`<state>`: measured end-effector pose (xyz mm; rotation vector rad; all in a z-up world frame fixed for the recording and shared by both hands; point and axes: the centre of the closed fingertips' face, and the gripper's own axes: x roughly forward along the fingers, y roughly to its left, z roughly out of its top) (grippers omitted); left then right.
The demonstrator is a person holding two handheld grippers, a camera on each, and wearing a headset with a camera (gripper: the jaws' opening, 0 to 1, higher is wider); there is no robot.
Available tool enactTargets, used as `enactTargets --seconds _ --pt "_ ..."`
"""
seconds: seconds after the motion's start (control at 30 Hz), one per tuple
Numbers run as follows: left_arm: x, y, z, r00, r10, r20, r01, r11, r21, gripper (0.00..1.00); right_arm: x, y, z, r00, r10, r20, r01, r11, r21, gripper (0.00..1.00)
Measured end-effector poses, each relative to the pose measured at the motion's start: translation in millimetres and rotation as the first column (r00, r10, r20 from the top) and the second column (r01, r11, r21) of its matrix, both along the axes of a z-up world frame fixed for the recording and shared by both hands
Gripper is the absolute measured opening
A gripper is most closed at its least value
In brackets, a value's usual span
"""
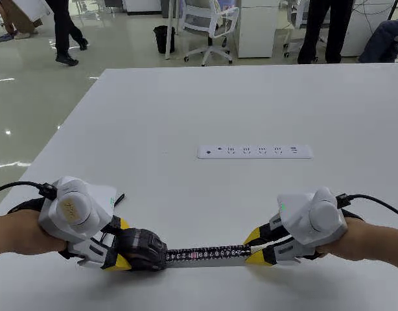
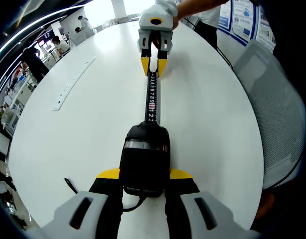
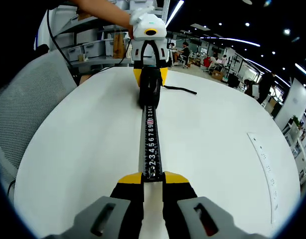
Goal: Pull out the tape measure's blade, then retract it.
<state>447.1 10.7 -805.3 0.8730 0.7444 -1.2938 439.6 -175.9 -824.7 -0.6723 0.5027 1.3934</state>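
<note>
On the white table (image 1: pixel 251 103), the left gripper (image 1: pixel 121 245) clamps the tape measure's black case (image 1: pixel 144 249) between its 2 fingers (image 2: pixel 109 174); a slack grip could let the spring drag it sideways. Its blade (image 1: pixel 209 254) stretches to the right gripper (image 1: pixel 254 247), whose 2 fingers (image 3: pixel 130 178) pinch the tip, and a slip there would likely snap it back.

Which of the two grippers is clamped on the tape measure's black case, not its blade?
The left gripper: its jaws grip the case, while the right gripper pinches the end of the pulled-out blade.
</note>
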Motion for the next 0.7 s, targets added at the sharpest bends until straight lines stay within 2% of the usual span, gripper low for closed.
enactTargets --seconds 0.7 --pt "-0.7 -0.4 0.3 1.000 -0.001 0.001 0.001 1.000 -0.002 0.27 -0.5 -7.3 -0.4 1.000 -0.011 -0.002 0.011 1.000 0.000 0.12"
